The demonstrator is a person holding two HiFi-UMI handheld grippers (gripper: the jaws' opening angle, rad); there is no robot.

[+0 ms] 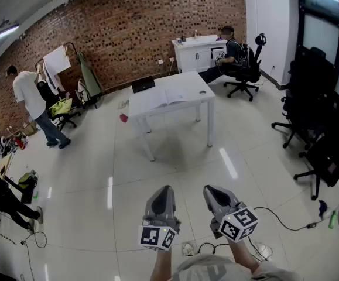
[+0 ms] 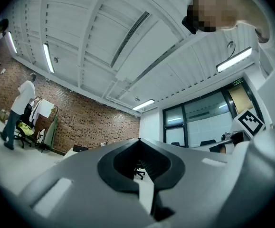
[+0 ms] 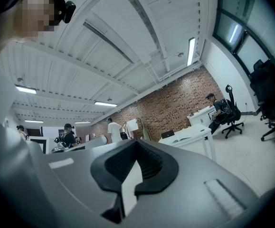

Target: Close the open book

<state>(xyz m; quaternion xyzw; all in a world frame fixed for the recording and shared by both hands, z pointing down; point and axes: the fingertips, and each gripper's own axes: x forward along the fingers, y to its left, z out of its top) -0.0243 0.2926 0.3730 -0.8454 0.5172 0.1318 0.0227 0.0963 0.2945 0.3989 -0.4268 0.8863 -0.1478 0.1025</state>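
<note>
While both grippers are held well short of the table, neither has anything in it. The left gripper has its jaws brought together at the tips, and its own view shows only a sliver of floor through the notch behind them. The right gripper is closed the same way, tips meeting and nothing between. The forearms behind them are cut off by the bottom edge of the head view.

The book lies open on the table, about mid-top, its pages spread flat. It is too small for any print to be made out. A laptop sits at the table's far left corner, just beyond the book.

From the right gripper view the table shows past the jaws with the book a pale shape on top. From the left gripper view the gripper body hides nearly all of the table, and the book cannot be made out there.

Beyond the table a seated person is partly hidden by a chair. Left of the table a standing person faces away. Right of the table, dark chairs run out of frame.
</note>
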